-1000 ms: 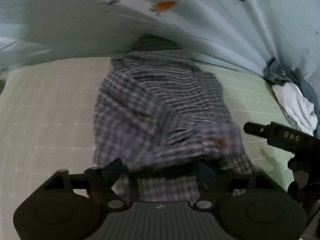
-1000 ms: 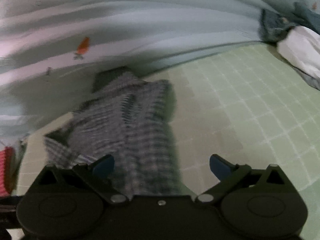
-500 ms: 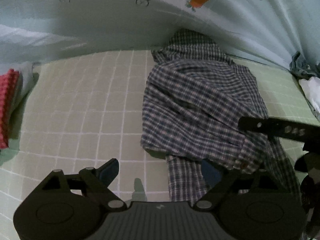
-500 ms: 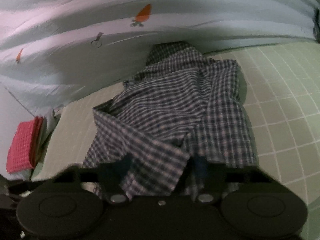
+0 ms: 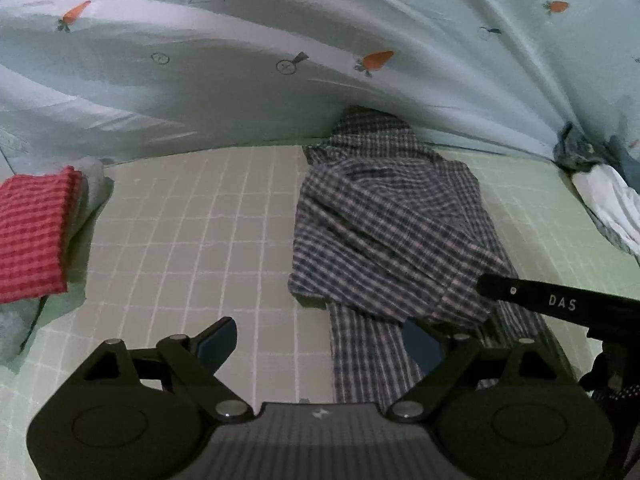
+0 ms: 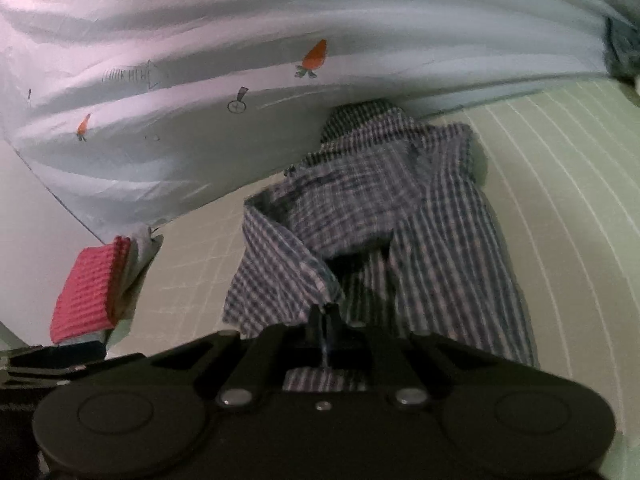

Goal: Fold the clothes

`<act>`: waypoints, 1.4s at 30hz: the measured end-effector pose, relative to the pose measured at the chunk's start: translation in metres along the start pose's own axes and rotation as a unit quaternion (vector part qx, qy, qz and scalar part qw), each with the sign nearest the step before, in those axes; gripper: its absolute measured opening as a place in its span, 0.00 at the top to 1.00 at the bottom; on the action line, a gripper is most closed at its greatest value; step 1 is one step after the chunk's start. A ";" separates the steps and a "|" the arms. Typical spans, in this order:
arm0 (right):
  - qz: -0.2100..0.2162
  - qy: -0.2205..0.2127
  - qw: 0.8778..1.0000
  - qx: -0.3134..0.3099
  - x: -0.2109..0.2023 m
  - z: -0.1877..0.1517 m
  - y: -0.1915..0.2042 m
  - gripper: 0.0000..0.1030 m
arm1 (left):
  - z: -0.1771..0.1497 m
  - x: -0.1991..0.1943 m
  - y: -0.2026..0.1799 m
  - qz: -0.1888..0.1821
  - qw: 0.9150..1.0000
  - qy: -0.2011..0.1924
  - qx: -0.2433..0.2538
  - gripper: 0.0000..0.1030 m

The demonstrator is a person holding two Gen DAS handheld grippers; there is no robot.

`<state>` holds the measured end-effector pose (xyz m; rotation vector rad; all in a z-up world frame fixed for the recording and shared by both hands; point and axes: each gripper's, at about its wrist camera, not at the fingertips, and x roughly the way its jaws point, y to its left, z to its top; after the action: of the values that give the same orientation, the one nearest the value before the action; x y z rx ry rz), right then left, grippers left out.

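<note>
left wrist view, item one: shirt [image 5: 392, 232], plaid, lying right of centre frame on the gridded mat [image 5: 192, 224], its far end tucked against the carrot-print sheet [image 5: 280, 40] at upper frame. partly gathered lengthwise into a narrow band, surface rumpled, a loose flap trailing toward lower frame. judged early to mid fold: no tidy rectangle yet; cross folds and smoothing appear left to do.

item two: left gripper [image 5: 320, 340], lower centre frame, jaws spread wide, nothing between them; one finger over bare mat, the other finger [image 5: 420, 344] over the shirt's near flap. whether it touches the cloth cannot be told.

item three: right gripper [image 6: 325, 320], lower centre of right wrist view, jaws pressed together on a corner of the shirt, lifting that corner so the fabric peaks at the tips. in the left wrist view its body enters from the right edge, beside the shirt's near right hem.

item four: red cloth [image 5: 32, 240], folded, left edge of frame, apart from the shirt, atop other folded pieces. judged a finished stack.

item five: white garment [image 5: 612, 204], right edge, unfolded, judged still waiting.
</note>
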<state>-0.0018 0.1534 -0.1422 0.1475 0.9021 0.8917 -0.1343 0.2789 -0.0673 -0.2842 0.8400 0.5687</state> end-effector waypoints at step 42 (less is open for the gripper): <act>-0.060 -0.041 0.996 -0.056 -0.069 -0.085 0.027 0.15 | -0.104 -0.089 -0.016 0.014 0.999 0.023 0.023 0.06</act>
<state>-0.1011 0.1001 -0.1410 0.0311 0.7750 0.8162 -0.2365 0.1866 -0.0652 -0.2440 0.9010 0.5694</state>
